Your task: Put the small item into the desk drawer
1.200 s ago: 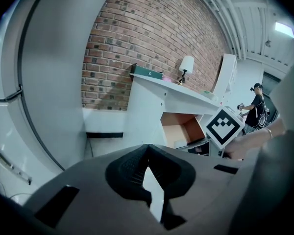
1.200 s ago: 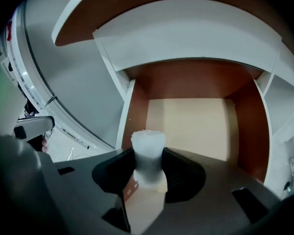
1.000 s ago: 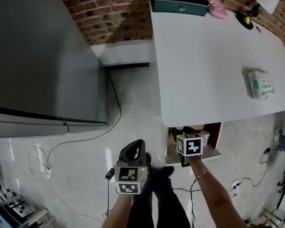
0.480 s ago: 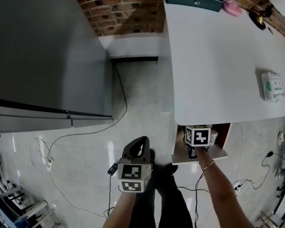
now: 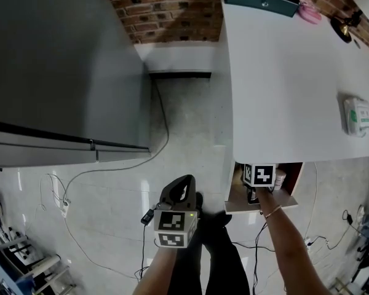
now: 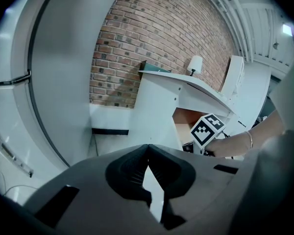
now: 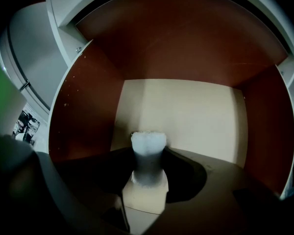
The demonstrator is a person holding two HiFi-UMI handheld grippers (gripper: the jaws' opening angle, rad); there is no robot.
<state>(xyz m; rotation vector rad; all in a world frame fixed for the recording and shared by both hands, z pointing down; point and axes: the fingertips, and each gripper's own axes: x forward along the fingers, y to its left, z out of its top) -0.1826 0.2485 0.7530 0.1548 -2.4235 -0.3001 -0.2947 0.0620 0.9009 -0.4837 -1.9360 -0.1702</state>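
Right gripper (image 5: 252, 194) is reaching into the open desk drawer (image 5: 293, 180) at lower right, jaws just easing apart yet gripping the small white item (image 7: 148, 155); left gripper (image 5: 178, 192) is hanging clenched and empty, lower centre

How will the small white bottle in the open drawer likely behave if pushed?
The small white bottle looks rigid and probably light, being small against the drawer. Its wide top over a narrower waist suggests it could tip if nudged. Its rounded body may roll once on its side.
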